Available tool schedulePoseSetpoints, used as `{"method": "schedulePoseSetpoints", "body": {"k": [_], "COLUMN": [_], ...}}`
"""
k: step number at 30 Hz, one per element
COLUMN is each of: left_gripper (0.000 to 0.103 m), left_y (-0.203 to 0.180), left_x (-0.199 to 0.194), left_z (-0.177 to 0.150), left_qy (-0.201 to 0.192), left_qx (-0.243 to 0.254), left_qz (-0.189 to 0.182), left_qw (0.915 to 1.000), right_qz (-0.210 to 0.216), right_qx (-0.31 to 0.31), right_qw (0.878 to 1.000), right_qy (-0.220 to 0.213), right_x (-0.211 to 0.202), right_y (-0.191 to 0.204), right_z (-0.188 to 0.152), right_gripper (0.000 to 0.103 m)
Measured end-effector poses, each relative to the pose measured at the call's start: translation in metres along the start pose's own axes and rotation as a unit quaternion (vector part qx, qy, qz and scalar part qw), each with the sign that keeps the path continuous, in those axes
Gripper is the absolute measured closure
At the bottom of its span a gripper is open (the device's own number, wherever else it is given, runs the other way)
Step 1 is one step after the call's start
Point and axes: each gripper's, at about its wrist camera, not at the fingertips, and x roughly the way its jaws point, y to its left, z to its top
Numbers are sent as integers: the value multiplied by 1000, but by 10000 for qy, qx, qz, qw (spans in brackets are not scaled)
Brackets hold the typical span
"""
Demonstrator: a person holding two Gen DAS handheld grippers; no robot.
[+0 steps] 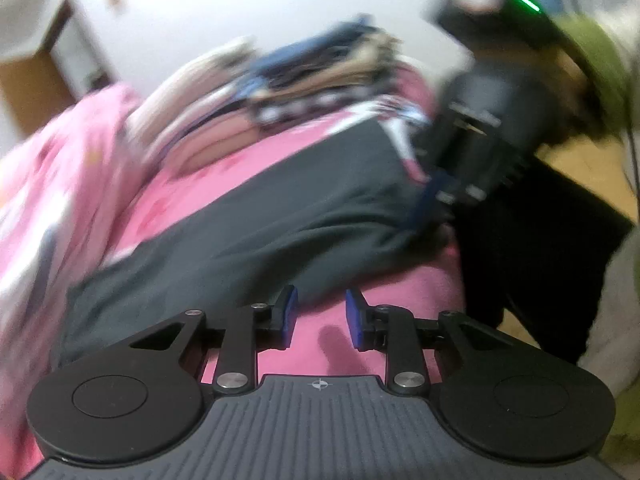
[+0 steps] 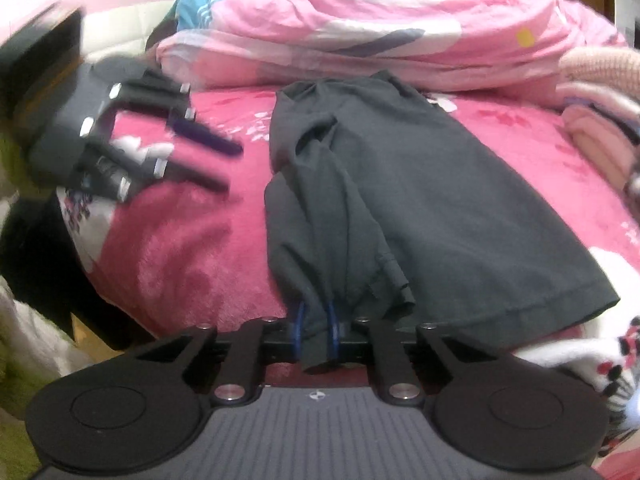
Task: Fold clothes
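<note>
A pink bed (image 2: 180, 248) holds a dark grey garment (image 2: 432, 200). The right hand-held gripper (image 2: 316, 332) pinches its bunched near edge; the left hand-held gripper (image 1: 320, 316) hangs unclenched, empty, above the bedding.

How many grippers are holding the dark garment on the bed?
1. The right gripper is shut on a bunched edge of the dark garment. The left gripper is open over the pink bedspread, holding nothing.

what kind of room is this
Most likely a bedroom, with the folding done on a bed. A dark grey garment lies spread on a pink plush blanket, a bunched pink quilt lies behind it, and a stack of folded clothes sits further back.
</note>
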Motion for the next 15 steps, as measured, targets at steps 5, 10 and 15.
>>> {"method": "schedulePoseSetpoints", "body": {"k": [5, 10, 15], "left_gripper": [76, 75, 71], "left_y": [-29, -40, -44], "left_x": [25, 35, 30], "left_z": [11, 17, 23], "left_qy": [-46, -30, -119], "left_qx": [1049, 1678, 2015], "left_qz": [-11, 7, 120], "left_qw": [9945, 9858, 9793], "right_qz": [487, 946, 1123], "right_qx": [469, 870, 811], "right_qw": [9977, 9915, 9894], "right_qy": [55, 175, 447], "right_x": [-3, -7, -2], "right_y": [-20, -43, -53], "right_z": [9, 21, 35], "right_gripper": [95, 95, 95]}}
